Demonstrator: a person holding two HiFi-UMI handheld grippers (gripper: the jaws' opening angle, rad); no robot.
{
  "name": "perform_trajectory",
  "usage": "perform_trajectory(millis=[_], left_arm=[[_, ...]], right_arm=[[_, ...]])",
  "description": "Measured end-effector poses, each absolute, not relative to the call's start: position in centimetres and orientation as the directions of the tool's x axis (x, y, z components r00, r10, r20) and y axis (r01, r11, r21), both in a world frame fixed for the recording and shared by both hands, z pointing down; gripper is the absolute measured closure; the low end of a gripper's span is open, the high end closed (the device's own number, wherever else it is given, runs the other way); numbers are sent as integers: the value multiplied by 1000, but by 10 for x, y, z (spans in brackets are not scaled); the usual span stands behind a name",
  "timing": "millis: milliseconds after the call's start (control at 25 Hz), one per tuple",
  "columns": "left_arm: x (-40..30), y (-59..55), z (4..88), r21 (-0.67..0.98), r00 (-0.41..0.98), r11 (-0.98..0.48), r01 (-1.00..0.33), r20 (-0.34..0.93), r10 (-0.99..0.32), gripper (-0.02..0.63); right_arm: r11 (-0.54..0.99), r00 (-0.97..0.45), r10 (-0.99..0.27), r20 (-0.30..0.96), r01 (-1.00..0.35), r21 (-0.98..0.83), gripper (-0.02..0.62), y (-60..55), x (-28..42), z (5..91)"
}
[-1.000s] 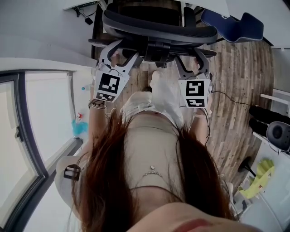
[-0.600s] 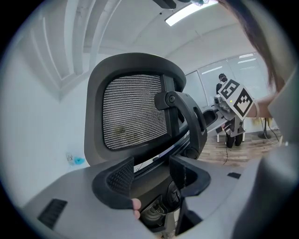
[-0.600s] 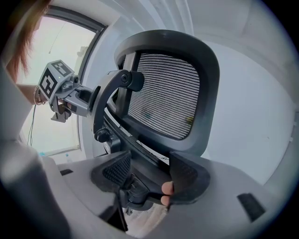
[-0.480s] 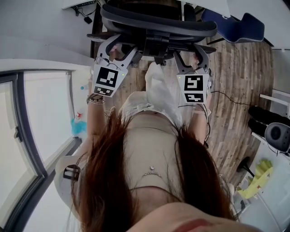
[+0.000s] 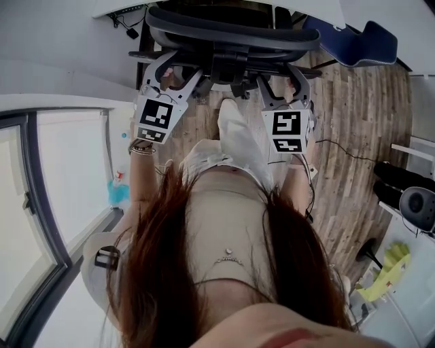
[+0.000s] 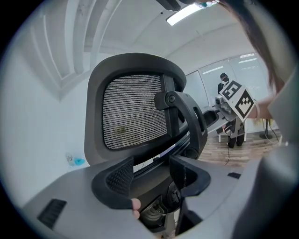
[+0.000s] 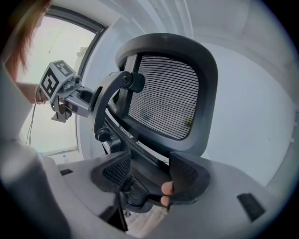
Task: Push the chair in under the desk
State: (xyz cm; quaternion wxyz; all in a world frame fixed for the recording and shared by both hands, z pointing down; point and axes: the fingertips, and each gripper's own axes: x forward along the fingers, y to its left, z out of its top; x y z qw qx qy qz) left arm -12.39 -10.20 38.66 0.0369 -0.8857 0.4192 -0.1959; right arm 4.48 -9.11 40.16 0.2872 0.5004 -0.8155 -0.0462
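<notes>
Squarely behind the seat, the left claw (image 6: pixel 152 175) stood with its jaws spread, and the lower bar of the chair (image 6: pixel 135 112) backrest ran across the gap between them. The right claw (image 7: pixel 149 172) was likewise released, jaws apart about the same frame on the other side. Neither was clamped on anything. From the head view, both claws were set against the back of the chair, which stood on the wooden floor (image 5: pixel 353 136) with its backrest close to the edge of the white bench (image 5: pixel 112 7). The push looked well along, though whether it was finished could not be told. Done well, it would call for even pressure from both sides, low on the frame rather than the mesh, so the chair rolled straight and neither swivelled nor struck the bench.
</notes>
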Motion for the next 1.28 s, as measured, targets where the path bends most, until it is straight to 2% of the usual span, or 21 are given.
perform_trajectory(millis=[1280], left_arm=[[-119,-164,383,-223,562,-641,-734,329,-759,370]], right_arm=[[519,-343,-818,462,-786,335,330,-155,54,400]])
